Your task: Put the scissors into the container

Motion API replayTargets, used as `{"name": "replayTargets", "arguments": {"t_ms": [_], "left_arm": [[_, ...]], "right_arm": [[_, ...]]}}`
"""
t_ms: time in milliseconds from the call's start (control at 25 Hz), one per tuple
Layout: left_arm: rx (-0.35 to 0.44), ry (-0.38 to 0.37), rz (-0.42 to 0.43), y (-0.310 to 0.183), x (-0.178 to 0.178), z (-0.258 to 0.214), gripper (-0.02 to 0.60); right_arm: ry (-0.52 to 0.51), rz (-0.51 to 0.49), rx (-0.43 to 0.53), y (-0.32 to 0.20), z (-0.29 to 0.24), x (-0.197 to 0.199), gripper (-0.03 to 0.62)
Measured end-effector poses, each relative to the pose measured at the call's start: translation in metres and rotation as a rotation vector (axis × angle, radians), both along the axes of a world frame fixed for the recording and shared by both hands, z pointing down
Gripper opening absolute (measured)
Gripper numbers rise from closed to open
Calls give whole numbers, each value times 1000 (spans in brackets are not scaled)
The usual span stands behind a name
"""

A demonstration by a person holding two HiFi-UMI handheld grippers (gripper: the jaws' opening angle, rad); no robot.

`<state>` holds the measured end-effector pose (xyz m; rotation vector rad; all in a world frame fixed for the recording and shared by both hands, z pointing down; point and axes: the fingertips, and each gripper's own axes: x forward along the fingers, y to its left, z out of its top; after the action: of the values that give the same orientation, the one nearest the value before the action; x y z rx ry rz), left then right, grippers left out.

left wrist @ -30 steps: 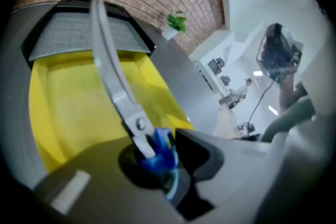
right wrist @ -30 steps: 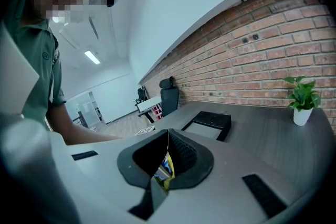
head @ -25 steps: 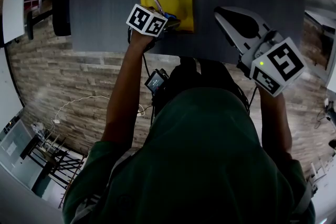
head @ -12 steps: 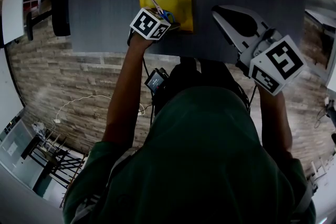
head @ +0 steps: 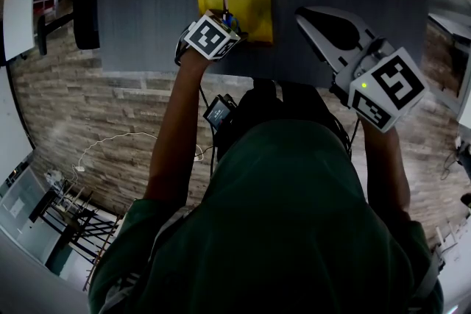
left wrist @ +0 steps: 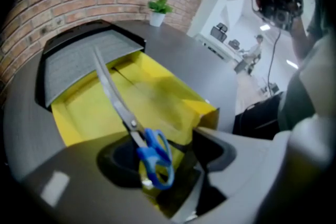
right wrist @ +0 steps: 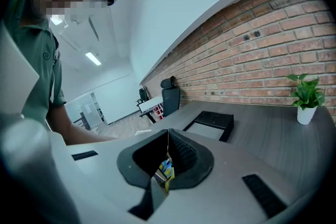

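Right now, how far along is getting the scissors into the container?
Done: the scissors are over the yellow container, blades pointing into it. In hand: the left gripper has just been opening its jaws, and the blue handles sit between them, not pinched. Left: the scissors settling fully inside and the gripper pulling clear. The right gripper is shut and empty, off to the side.

A dark grey table [head: 147, 4] stands against a red brick wall [right wrist: 273, 29]. A small green plant in a white pot [left wrist: 157, 9] sits on the table's far end, near the wall. Past the table's other end a black office chair [right wrist: 170, 94] stands by the same wall under strip lights [right wrist: 93, 58], and below the table's near edge a thin white cable [head: 118, 138] trails across a plank-patterned floor [head: 88, 106].
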<state>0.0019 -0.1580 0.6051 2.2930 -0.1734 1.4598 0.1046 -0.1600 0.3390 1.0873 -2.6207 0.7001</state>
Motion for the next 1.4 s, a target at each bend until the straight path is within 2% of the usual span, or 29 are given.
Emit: {"name": "replayTargets", "arguments": {"t_ms": [200,560,760,1080,1240,1400], "left_arm": [[42,-17,7,-4,-6,-6,275],[92,25,-23,-12,-11,-25,275],[152,54,-33,-18,-17,-49,275],[284,208,-113,-29,-23,-125,265],[363,292,-161,-34,-30,-166,219],[466,352,-180,-35,-36,-201,135]], "right_arm": [[0,-7,1,3,-1,-5,6],[6,-14,14,6,-6,-13,6],[11,-21,27,8,-10,-19,6],[20,-33,57,12,-20,-27,5],[25,-43,72,14,-26,-36,6],[30,-55,85,18,-29,-43,5]]}}
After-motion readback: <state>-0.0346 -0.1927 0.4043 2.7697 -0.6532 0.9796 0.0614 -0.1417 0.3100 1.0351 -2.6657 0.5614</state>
